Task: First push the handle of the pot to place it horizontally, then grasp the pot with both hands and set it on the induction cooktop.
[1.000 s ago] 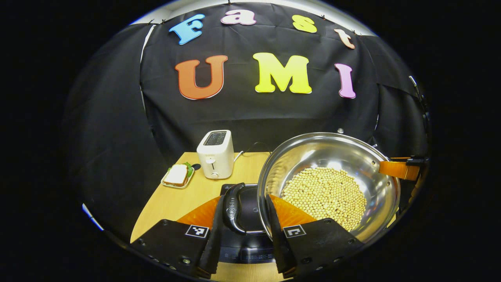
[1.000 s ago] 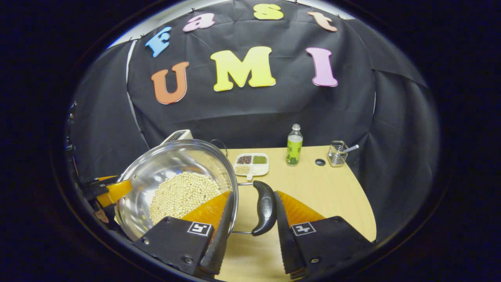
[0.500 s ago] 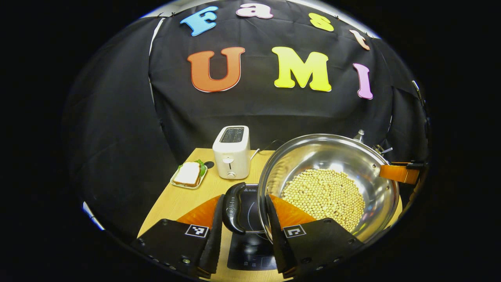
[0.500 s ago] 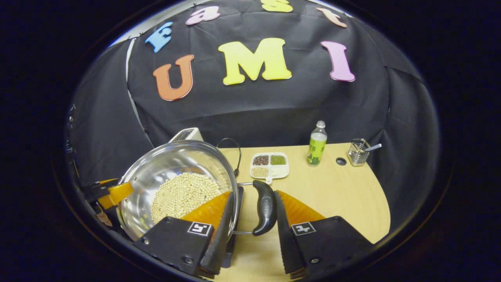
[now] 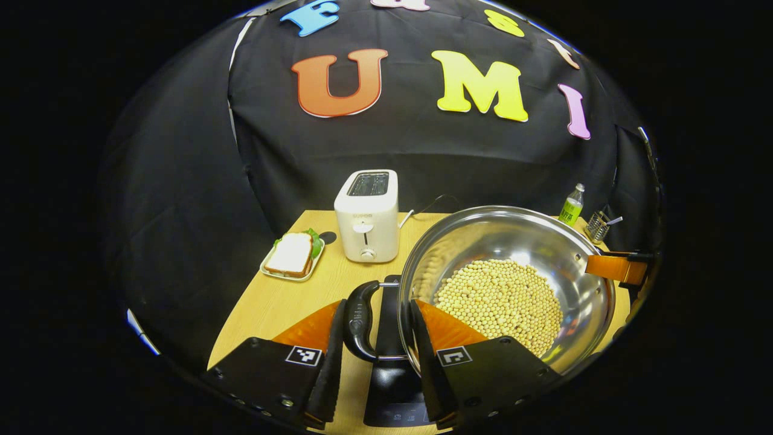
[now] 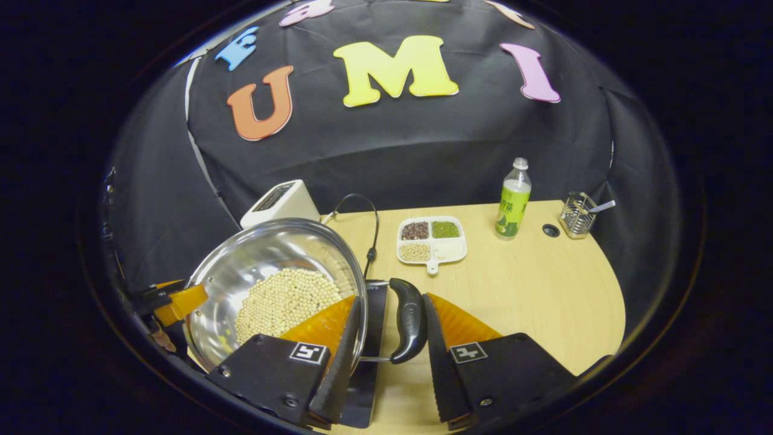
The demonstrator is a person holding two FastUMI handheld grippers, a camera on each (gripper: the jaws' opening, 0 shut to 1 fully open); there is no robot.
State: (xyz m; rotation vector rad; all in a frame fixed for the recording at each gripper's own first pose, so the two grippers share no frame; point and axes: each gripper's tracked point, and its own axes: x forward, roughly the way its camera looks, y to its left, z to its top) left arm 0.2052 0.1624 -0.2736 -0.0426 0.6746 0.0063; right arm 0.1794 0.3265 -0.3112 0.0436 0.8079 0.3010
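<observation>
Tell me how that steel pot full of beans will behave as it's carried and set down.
The shiny steel pot probably feels heavy, since pale beans cover its bottom. Loose and round, they would likely roll and shift if it tilts. Its black side handles sit between each tool's fingers, so level carrying seems workable.

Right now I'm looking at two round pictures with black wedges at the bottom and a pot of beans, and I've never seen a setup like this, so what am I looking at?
There is no robot here. A person holds a two-finger gripper in each hand, and a fisheye camera rides on each, so the black wedges are that gripper's own fingers.

In the left gripper view, the left gripper straddles one black side handle of a steel pot full of pale beans. In the right gripper view, the right gripper straddles the opposite handle.

A dark induction cooktop shows under the pot. On the wooden table stand a white toaster, a sandwich on a small tray, a divided dish of beans, a green bottle and a wire holder.
</observation>
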